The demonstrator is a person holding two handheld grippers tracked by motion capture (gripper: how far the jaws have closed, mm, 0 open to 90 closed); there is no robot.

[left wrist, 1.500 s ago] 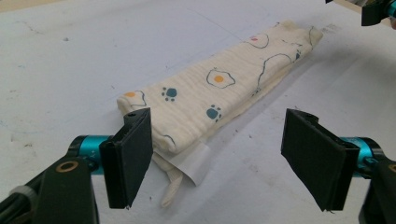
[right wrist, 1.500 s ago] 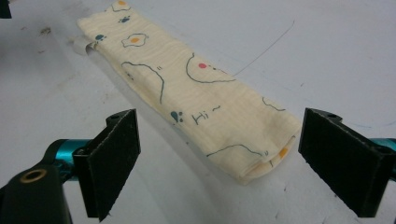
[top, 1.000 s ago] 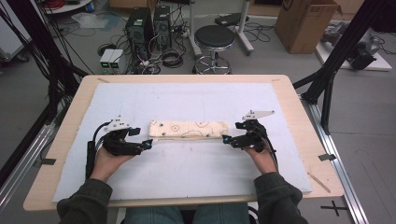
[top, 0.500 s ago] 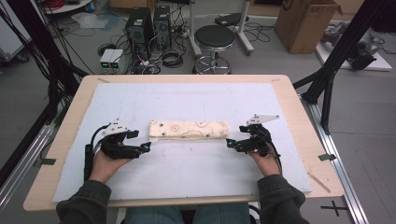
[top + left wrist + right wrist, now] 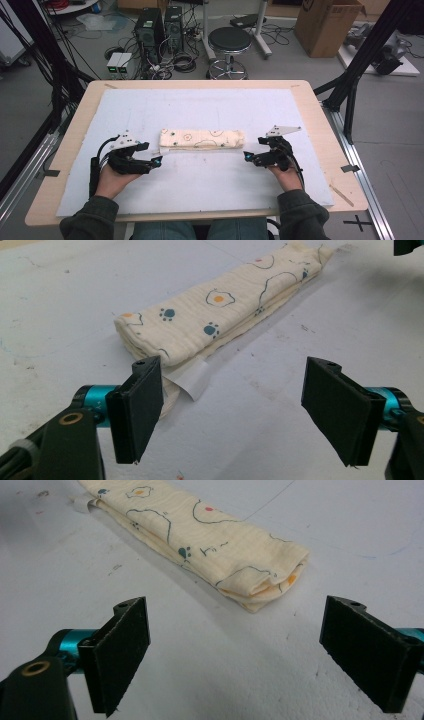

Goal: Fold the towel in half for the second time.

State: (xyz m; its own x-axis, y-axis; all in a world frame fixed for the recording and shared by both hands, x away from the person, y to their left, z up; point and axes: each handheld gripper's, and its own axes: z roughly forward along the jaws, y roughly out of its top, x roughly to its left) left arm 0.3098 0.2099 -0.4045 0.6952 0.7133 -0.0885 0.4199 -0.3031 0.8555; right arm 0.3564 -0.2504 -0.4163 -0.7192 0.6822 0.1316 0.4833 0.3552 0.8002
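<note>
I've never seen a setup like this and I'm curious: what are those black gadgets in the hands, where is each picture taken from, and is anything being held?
There is no robot here. A person sits at a table and holds a hand-operated tool in each hand: the left gripper and the right gripper. Each has two black jaws that can pinch things.

The high view comes from a fixed camera above the person, looking down on the table. The other two pictures come from small cameras riding on the grippers, looking out between their jaws.

On the white mat lies a folded cloth, cream with small printed eggs and paw prints, with a white tag at one end.

Nothing is held. Both grippers stand open, one at each end of the cloth, without touching it.
</note>
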